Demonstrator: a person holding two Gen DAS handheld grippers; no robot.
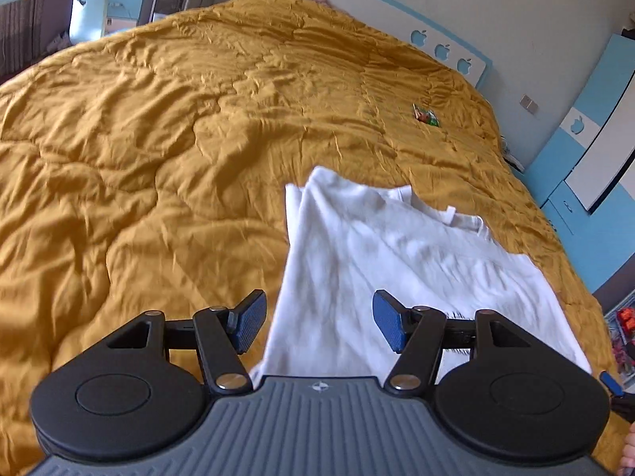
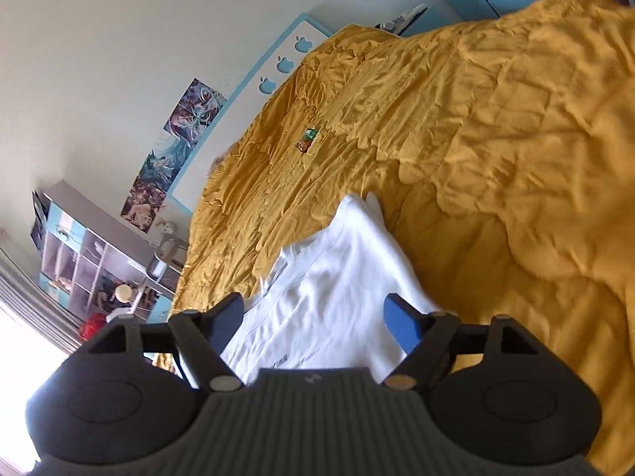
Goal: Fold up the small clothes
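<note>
A small white garment (image 1: 389,261) lies spread and partly folded on the mustard-yellow quilt (image 1: 158,139). My left gripper (image 1: 317,323) hovers over the garment's near left edge with its blue pads wide apart and nothing pressed between them. In the right wrist view the same white garment (image 2: 337,277) runs away from the camera across the quilt (image 2: 496,158). My right gripper (image 2: 317,325) stands open above its near end, the cloth lying below the gap and not pinched. A tip of the right gripper (image 1: 609,382) shows at the left wrist view's lower right edge.
A small green and orange wrapper (image 1: 426,115) lies on the quilt beyond the garment, also visible as a wrapper (image 2: 306,139) in the right wrist view. A blue and white headboard (image 1: 448,47) with apple cut-outs borders the bed. Shelves (image 2: 87,261) stand by the window.
</note>
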